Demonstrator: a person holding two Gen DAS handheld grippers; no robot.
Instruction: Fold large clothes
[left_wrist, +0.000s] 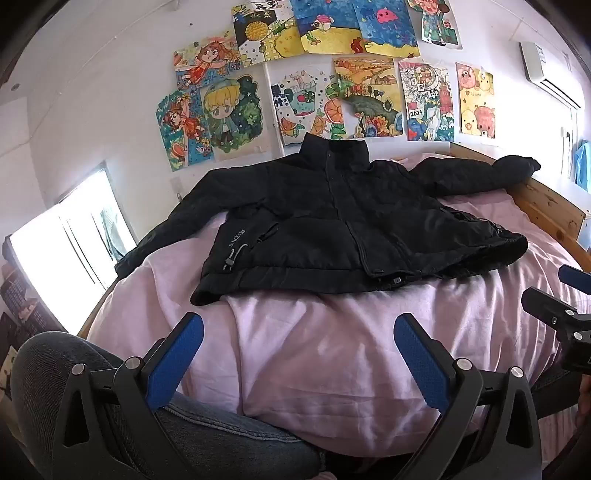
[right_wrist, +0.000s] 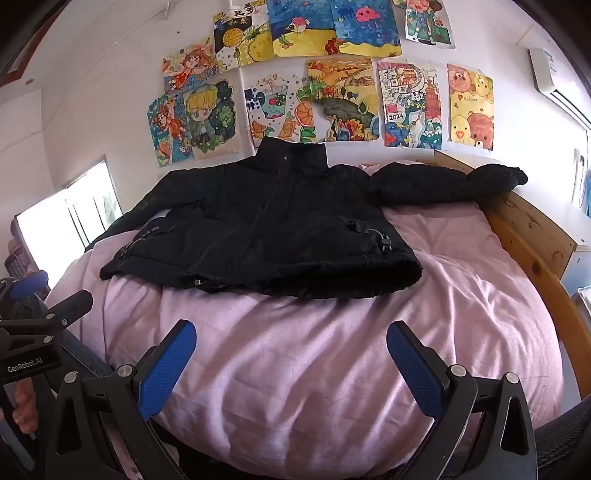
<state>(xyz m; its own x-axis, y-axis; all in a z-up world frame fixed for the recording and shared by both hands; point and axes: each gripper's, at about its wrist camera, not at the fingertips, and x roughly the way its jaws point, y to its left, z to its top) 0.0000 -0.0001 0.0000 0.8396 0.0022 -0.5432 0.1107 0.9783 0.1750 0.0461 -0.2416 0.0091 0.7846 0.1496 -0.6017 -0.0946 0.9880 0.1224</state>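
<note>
Grippers tilt downward, left gripper (left_wrist: 299, 354) and right gripper (right_wrist: 291, 360) with fingers spread wide, empty, above wrinkled pink sheet (right_wrist: 295, 332); puffy black jacket (left_wrist: 332, 229) lies flat.

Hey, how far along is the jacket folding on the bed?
Done: the black jacket lies spread flat, front up, on the pink bedcover, sleeves out. In hand: nothing; the left gripper and right gripper are open, short of the hem. Left: every fold, starting with the sleeves.
</note>
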